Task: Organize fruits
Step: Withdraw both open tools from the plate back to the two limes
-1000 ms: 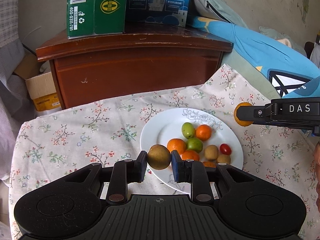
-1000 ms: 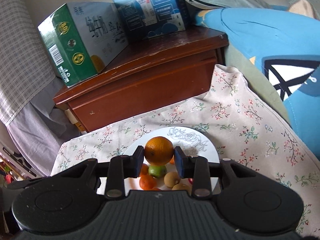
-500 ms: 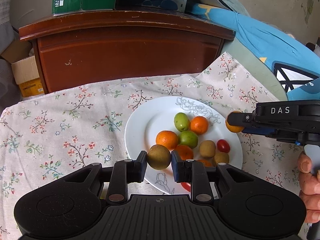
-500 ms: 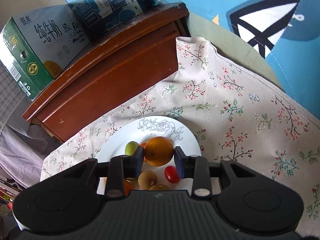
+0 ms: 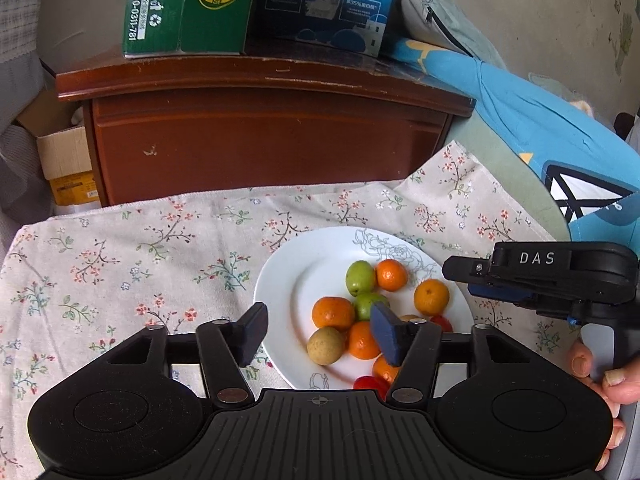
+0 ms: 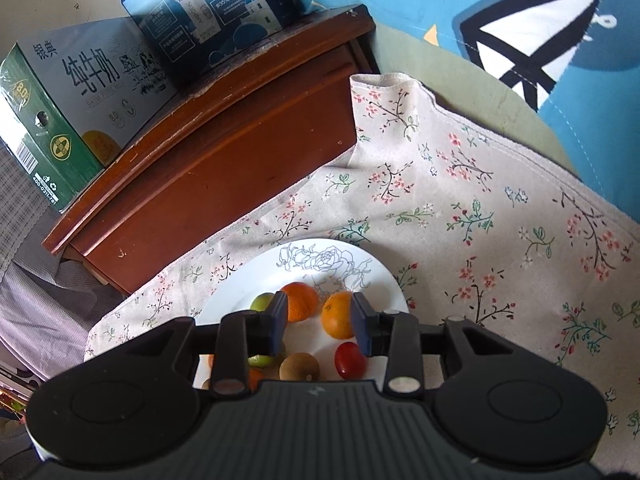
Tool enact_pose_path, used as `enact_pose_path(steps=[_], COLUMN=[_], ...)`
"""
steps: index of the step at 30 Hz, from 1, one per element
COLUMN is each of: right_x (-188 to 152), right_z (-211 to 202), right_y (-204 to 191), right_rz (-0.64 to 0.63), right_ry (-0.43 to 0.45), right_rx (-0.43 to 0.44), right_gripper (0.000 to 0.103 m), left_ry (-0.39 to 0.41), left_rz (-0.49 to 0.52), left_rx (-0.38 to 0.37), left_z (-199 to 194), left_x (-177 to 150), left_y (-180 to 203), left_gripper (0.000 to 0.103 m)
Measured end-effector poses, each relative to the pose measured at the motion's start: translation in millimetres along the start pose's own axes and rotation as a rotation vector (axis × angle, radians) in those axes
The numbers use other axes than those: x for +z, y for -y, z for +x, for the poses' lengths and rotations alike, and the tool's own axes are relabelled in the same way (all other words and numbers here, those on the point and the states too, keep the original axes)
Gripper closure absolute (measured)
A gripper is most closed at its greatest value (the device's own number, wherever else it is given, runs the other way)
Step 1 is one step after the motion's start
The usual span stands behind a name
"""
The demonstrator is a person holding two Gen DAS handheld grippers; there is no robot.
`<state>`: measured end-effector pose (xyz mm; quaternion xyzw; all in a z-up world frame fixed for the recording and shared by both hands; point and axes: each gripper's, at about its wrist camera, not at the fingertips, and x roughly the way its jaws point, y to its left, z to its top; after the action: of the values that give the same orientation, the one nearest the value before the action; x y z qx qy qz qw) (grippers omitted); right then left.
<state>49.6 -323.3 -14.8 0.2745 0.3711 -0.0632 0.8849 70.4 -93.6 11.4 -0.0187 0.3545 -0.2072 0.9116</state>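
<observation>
The left gripper (image 5: 318, 330) is spread wide with nothing between its fingers; it hovers over the near-left part of the white plate (image 5: 288, 280). The brownish-green fruit (image 5: 326, 345) lies on the plate below the gap, touching an orange (image 5: 362, 340) on its right. The right gripper (image 6: 319, 324) is also parted and empty; in the left wrist view it appears from the side as a black body marked DAS (image 5: 536, 276), held by a hand (image 5: 600, 376) at the right edge of the plate. In the right wrist view, a round orange (image 6: 338, 315) sits on the plate just inside the right finger; whether the pad touches it cannot be determined. A second orange (image 6: 300, 302) lies next to it, nearer the left finger. Other fruit on the plate includes two green fruits (image 5: 360, 278), a cherry tomato (image 6: 349, 360) and a kiwi-like brown fruit (image 6: 299, 366). All visible fruit lies grouped in the near and right portions of the plate. The plate rests on a floral tablecloth (image 5: 140, 264). Behind the cloth stands a dark wooden cabinet (image 5: 260, 136) carrying a green carton (image 5: 188, 4) and a blue carton (image 5: 328, 0) side by side. A blue patterned fabric (image 5: 540, 120) lies to the right of the cabinet.
</observation>
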Motion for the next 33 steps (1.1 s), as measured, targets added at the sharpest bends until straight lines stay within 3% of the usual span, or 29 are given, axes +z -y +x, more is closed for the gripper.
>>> enact_pose_path(steps=[1, 2, 16, 23, 33], right_x=[-0.1, -0.4, -22.1, -52.6, -92.0], right_z=[-0.4, -0.6, -18.6, -28.6, -27.2], right_y=[-0.9, -1.9, -26.5, -47.6, -82.5], right_rz=[-0.002, -0.006, -0.104, -0.170, -0.325], right_ry=[-0.001, -0.002, -0.031, -0.060, -0.128], right_rx=[0.003, 0.006, 0.061, 0.101, 0.168], right_gripper=[0.066, 0.066, 0.063, 0.063, 0.061], left_ry=[0.004, 0.006, 0.064, 0.035, -0.055], left_rz=[-0.007, -0.016, -0.060, -0.120, -0.109], left_rx=[0.008, 0.015, 0.113, 0.172, 0.255], left_z=[-2.6, -6.0, -65.1, -81.6, -76.8], left_x=[1.8, 3.2, 16.4, 3.6, -14.2], left_y=[-1.4, -3.8, -42.8, -67.5, -78.1], left_gripper=[0.030, 0.029, 0.014, 0.013, 0.006])
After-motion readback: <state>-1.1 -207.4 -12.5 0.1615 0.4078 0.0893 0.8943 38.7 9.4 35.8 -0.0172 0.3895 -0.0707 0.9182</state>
